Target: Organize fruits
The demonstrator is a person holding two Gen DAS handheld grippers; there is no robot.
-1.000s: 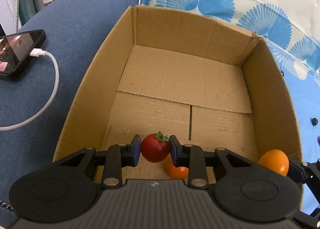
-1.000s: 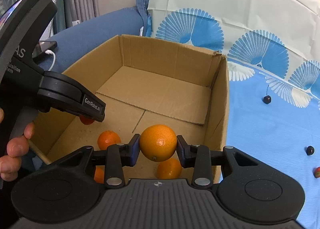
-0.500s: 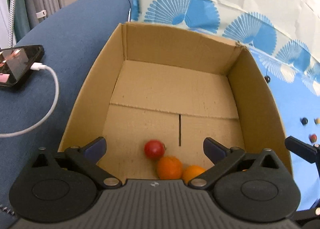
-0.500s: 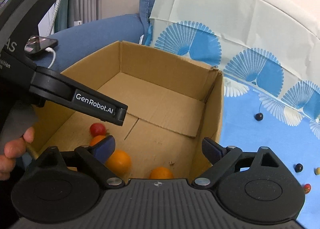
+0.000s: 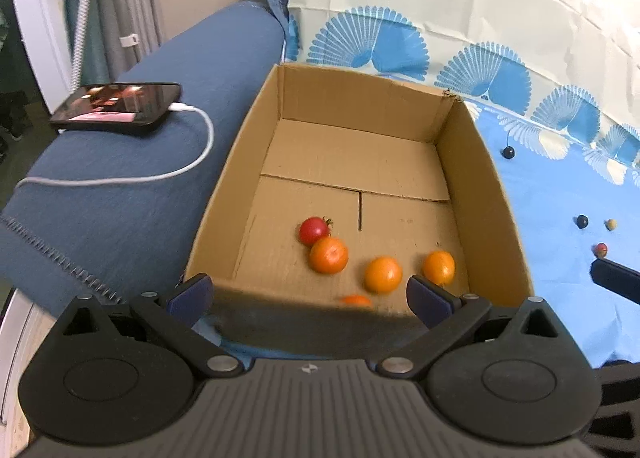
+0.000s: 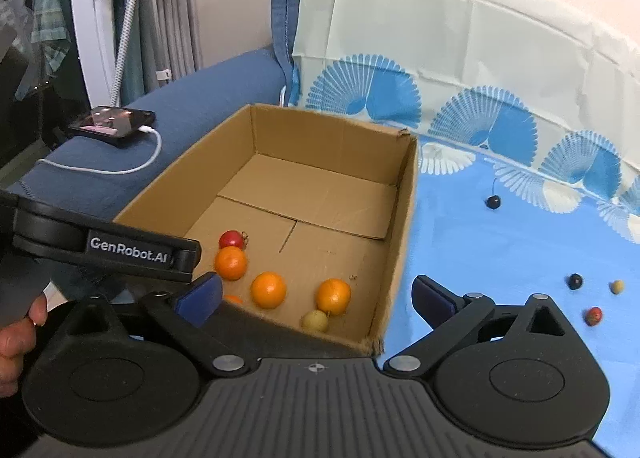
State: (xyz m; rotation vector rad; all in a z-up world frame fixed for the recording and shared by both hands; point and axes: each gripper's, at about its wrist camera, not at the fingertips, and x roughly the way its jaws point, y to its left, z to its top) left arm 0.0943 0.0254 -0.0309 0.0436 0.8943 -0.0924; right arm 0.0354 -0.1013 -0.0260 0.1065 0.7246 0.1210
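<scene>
Two fisheye views, each mounted on a handheld gripper, looking forward and steeply down along its fingers; the left wrist view sits close above the near wall of an open cardboard box point(image 5: 492, 193), facing its far wall; the right wrist view stands just rightward, over the near right corner of the box point(image 6: 404, 217); both share the box interior, the phone point(image 5: 120, 107) and the blue cloth point(image 6: 500, 258).
</scene>
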